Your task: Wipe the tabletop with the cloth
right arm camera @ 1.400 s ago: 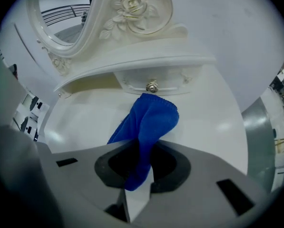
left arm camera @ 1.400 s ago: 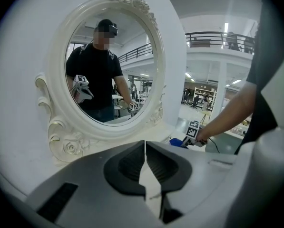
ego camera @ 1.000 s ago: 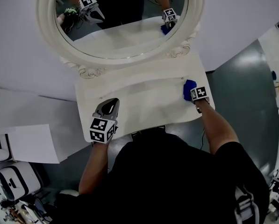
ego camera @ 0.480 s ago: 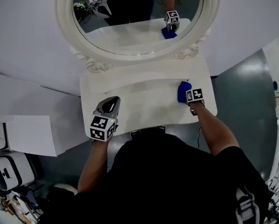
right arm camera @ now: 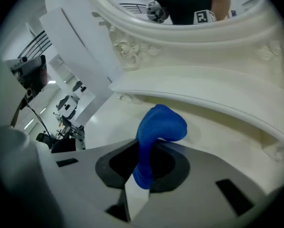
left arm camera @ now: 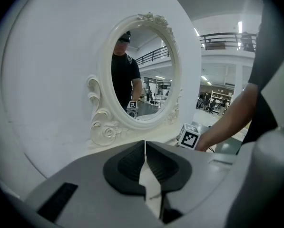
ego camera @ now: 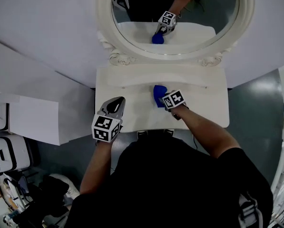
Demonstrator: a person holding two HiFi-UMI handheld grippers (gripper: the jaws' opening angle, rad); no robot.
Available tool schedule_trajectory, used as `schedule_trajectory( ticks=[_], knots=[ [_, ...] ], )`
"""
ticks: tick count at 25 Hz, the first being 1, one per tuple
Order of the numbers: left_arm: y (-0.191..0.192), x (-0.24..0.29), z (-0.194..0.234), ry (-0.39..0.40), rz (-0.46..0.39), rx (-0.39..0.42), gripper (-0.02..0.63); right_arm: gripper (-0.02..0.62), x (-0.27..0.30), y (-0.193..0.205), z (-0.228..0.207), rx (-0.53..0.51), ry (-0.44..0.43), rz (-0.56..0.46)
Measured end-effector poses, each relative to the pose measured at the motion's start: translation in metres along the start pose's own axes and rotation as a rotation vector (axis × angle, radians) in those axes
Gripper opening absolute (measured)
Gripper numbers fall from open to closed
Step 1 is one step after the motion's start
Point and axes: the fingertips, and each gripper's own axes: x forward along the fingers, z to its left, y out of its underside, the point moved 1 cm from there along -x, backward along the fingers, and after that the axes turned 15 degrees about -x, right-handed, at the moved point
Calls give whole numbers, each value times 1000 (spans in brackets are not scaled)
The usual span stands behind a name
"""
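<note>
Your right claw (ego camera: 163,98) is pinching the blue cloth (ego camera: 158,92) by one end, jaws pressed onto the fabric. The rest of the cloth bunches into a soft lump just ahead of the jaw tips, down on the white bench (ego camera: 206,106). It looks light and limp, so expect it to fold and drag rather than lie flat. The hold on its tail seems secure, but so small a wad probably covers little surface per pass and needs pressing down to make contact. Your left claw (ego camera: 115,106) is empty, jaws pressed together, over the bench's near edge, well off to the left of the right claw. Straight ahead of the right claw rises the bench's curved back ledge (right arm camera: 203,87), and behind that the oval mirror (ego camera: 105,18) in its carved frame. Those scrolls look fragile, and they limit how far forward you can sweep.
</note>
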Motion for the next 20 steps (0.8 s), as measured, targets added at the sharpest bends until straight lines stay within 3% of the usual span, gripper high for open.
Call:
schedule_trajectory(
  ticks=[6,10,15,20],
  knots=[
    [4,-33,36,-68,-28,-37,20,43,67,-60,122,-208,-197,22],
    [5,-51,56,-99,-38,-50,20,43,96,-90,187,-238,-299,1],
    [7,-70,76,-127,-47,-54,20,43,126,-108,235,-275,-357,7],
    [11,-86,95,-147,-52,-60,20,43,154,-104,254,-275,-370,56]
  ],
)
